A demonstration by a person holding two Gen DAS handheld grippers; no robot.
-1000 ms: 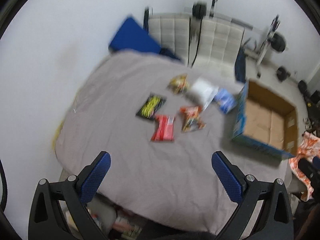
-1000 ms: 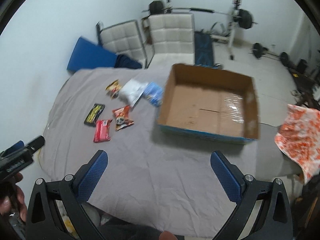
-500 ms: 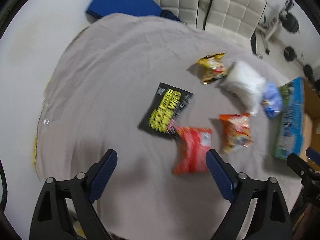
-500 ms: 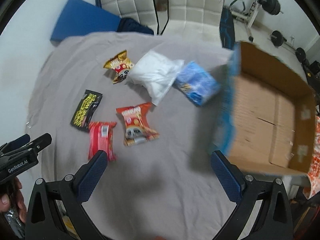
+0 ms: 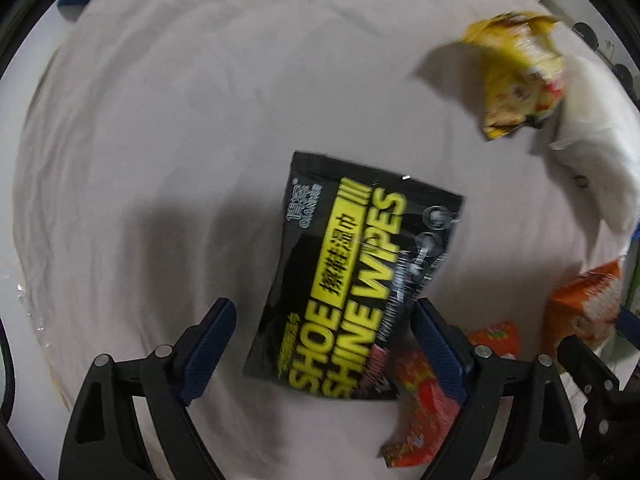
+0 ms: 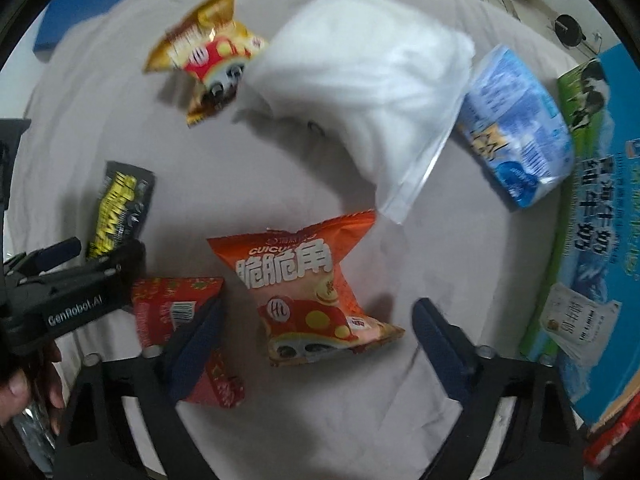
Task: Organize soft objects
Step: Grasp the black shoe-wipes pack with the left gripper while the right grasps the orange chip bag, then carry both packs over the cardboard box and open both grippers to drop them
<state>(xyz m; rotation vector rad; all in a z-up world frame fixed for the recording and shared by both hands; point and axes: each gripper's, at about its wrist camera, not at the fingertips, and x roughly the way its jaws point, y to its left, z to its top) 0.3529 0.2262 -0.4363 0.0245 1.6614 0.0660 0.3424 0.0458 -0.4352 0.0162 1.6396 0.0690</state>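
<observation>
A black and yellow shoe-wipes pack (image 5: 352, 276) lies on the grey sheet, its near end between the fingers of my open left gripper (image 5: 324, 354). An orange snack bag (image 6: 308, 284) lies between the fingers of my open right gripper (image 6: 316, 340). A red pack (image 6: 180, 320) lies beside the right gripper's left finger and shows in the left wrist view (image 5: 424, 408). A yellow snack bag (image 6: 208, 52), a white soft bag (image 6: 368, 80) and a blue pack (image 6: 516, 124) lie farther back. The wipes pack (image 6: 120, 208) and the left gripper body (image 6: 68, 300) show at left.
A blue printed cardboard box (image 6: 592, 216) stands at the right edge of the bed. The grey sheet (image 5: 160, 120) covers the bed. A blue cushion (image 6: 80, 12) lies at the far left. Gym weights (image 6: 568, 28) sit on the floor beyond.
Both grippers have moved down and forward toward the packs. The wipes pack now sits between the left fingers and the orange bag between the right fingers. Both stay open.
</observation>
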